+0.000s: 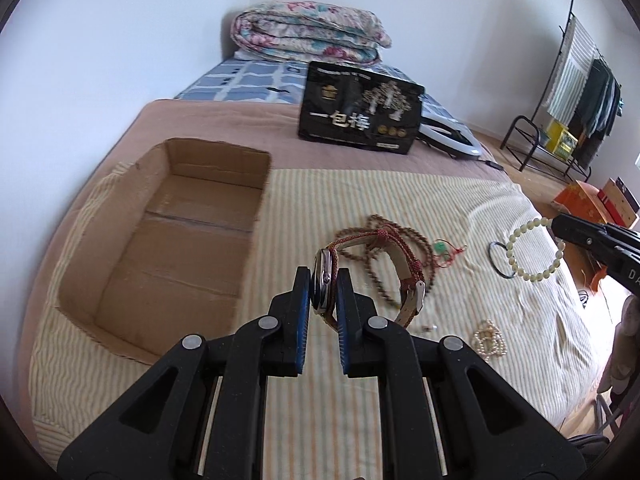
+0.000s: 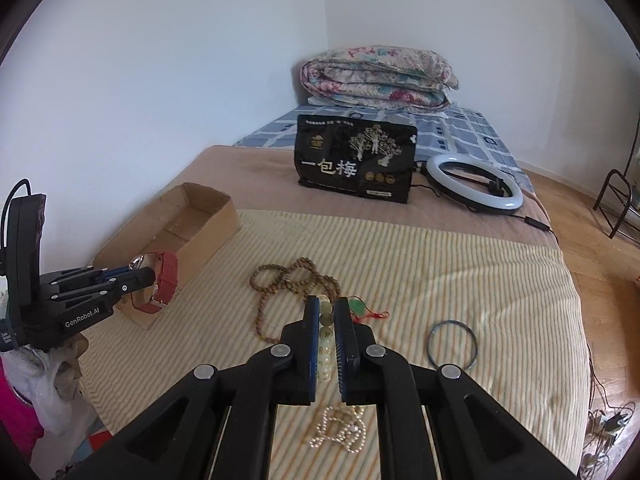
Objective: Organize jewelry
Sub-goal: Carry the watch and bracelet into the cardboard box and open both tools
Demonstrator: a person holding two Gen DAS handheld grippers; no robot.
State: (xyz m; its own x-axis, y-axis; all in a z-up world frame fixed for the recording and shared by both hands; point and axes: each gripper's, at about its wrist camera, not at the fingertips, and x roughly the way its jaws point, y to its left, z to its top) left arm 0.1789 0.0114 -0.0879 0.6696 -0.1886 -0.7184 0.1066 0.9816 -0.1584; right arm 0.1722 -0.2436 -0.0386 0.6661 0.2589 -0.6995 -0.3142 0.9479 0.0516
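Note:
My left gripper [image 1: 324, 280] is shut on a wristwatch with a red strap [image 1: 412, 280], held above the striped cloth, right of the open cardboard box [image 1: 176, 240]. It also shows in the right wrist view [image 2: 144, 276] with the watch [image 2: 164, 280] in front of the box [image 2: 200, 216]. My right gripper [image 2: 326, 320] is shut on a pale bead bracelet [image 2: 325, 344], seen from the left wrist view [image 1: 532, 252] hanging from its tip [image 1: 560, 226]. On the cloth lie a brown bead necklace [image 2: 280, 284], a green pendant on red cord [image 2: 356, 306], a dark bangle [image 2: 452, 344] and a pearl strand [image 2: 340, 428].
A black snack bag [image 2: 356, 164] stands behind the cloth, with a ring light [image 2: 474, 188] to its right and a folded floral quilt [image 2: 380, 76] at the head of the bed. A clothes rack [image 1: 576, 92] and orange boxes [image 1: 588, 200] stand off the bed's right side.

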